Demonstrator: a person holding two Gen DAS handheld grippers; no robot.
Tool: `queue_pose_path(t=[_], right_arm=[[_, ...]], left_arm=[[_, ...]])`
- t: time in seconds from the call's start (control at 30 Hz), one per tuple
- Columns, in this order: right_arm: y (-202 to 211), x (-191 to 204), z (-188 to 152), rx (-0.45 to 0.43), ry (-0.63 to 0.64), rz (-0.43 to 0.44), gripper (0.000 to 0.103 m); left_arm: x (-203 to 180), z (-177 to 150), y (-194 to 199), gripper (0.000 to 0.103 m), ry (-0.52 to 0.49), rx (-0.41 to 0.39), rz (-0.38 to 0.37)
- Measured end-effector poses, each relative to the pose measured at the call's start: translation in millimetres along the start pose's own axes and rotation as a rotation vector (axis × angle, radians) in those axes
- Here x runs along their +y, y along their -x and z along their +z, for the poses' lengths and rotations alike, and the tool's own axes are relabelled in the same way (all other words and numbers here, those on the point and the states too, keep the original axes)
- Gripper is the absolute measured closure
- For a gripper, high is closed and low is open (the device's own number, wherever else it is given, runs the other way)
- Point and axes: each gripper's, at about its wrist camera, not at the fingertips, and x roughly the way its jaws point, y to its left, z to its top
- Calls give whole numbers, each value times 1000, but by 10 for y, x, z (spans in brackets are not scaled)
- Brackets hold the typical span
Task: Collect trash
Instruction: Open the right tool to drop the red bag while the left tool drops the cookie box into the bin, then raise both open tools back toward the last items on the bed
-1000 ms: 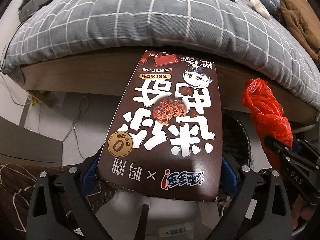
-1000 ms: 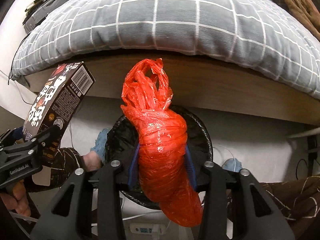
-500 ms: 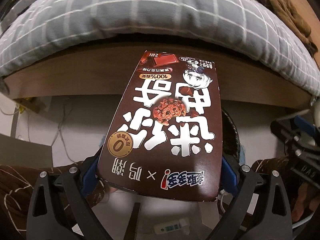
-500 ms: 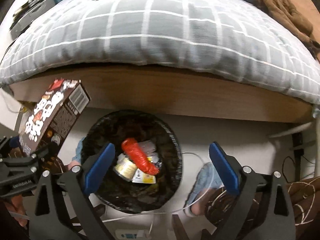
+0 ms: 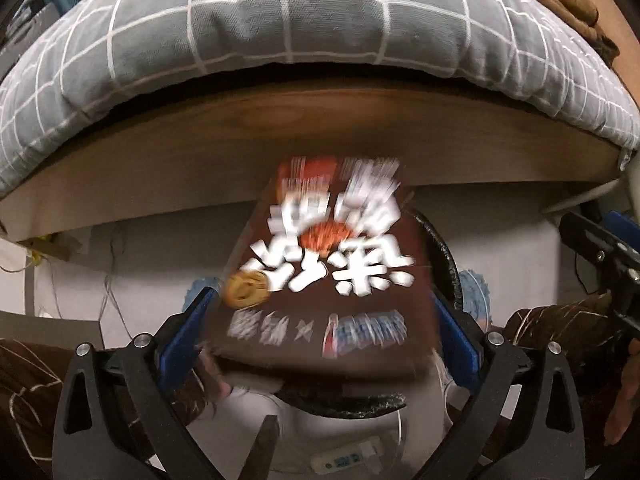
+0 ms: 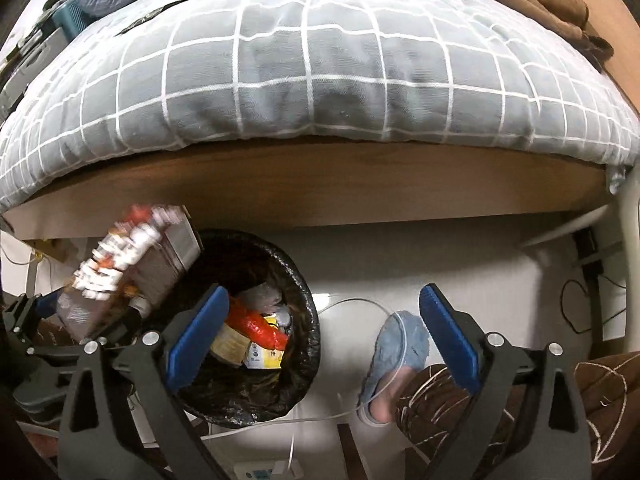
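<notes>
A brown snack box (image 5: 324, 280) shows blurred and small between my left gripper's (image 5: 322, 332) blue pads, slipping down from them toward the black-lined bin (image 5: 444, 256). The jaws stand apart with no firm press on the box. From the right wrist view the same box (image 6: 132, 260) tilts over the bin's left rim (image 6: 308, 320). The red plastic bag (image 6: 252, 324) lies inside the bin on other trash. My right gripper (image 6: 322, 336) is open and empty, over the bin's right edge and the floor.
A bed with a grey checked duvet (image 6: 320, 72) and wooden side rail (image 6: 320, 184) runs just behind the bin. A person's foot in a blue slipper (image 6: 400, 344) and a white cable (image 6: 360, 304) lie right of the bin. A power strip (image 5: 344, 460) sits near the bottom.
My right gripper opened and the red bag fell into the bin. Both grippers shifted right along the bed. The snack box, firmly held before, now blurs and looks farther away.
</notes>
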Motion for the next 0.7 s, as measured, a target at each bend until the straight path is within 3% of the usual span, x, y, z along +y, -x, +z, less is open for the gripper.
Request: queue_pose_path(t=[0.37,0.7], right_arm=[[509,129,251,-180,54,-19,11],[927,215,642,-352,82,15,11]], left_arm=[[247,237,509,6,90,-131,17],[380,735,1166,6,127,-297,-9]])
